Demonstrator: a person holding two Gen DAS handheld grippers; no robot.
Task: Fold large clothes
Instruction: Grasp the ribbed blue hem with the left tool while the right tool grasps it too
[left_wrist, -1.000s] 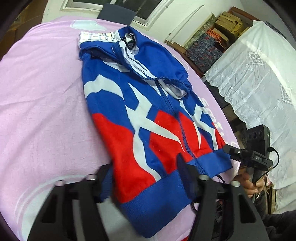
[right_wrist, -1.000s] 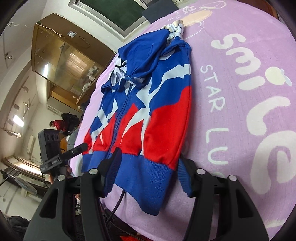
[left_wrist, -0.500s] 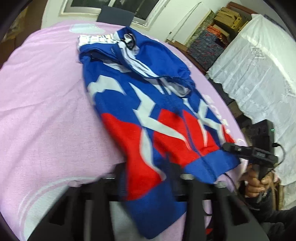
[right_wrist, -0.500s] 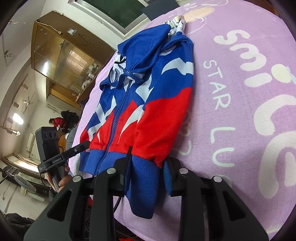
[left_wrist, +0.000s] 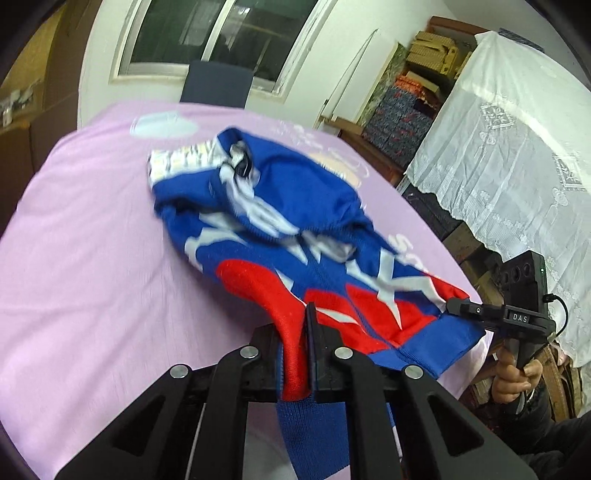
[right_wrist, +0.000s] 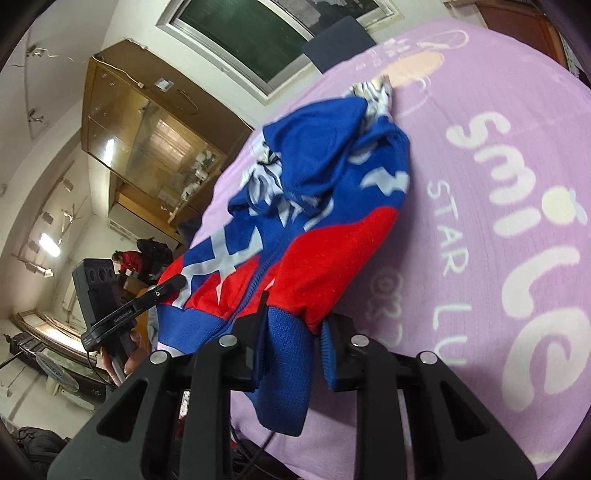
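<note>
1. Hooded jacket (left_wrist: 280, 236), blue, red and white with a zip front, lies on the worktop (left_wrist: 92, 258) under a lilac printed cloth. Its hood end is far from the person; the blue ribbed hem (right_wrist: 284, 354) is at the near edge and lifted off the cloth.

2. Left tool (left_wrist: 295, 354): jaws closing, pads already clamped on a bunched fold of the hem corner, with red and blue knit squeezed between them. Right tool (right_wrist: 295, 343): jaws closing on the other hem corner, ribbing gathered between the pads, so it appears to be gripped.

3. Risk, uneven grip: the right tool holds a thick wad near the pad tips. If the hem is carried toward the hood, the knit may slide out and that side drops, leaving a skewed fold.

4. Risk, drag: the jacket's upper half is still resting on the cloth. Pulling low instead of lifting could haul the whole garment, and the cloth with it, toward the edge.

5. Risk, bunched hood: the hood (right_wrist: 317, 147) and the striped sleeve end (right_wrist: 373, 94) are heaped at the far end. Folding the hem over that lump would likely give a bulging, lopsided packet.

6. Risk, tools out of step: if one rises faster than the other, the hem twists along the zip line. The left view is motion-blurred, so I cannot judge how level the hem is.
</note>
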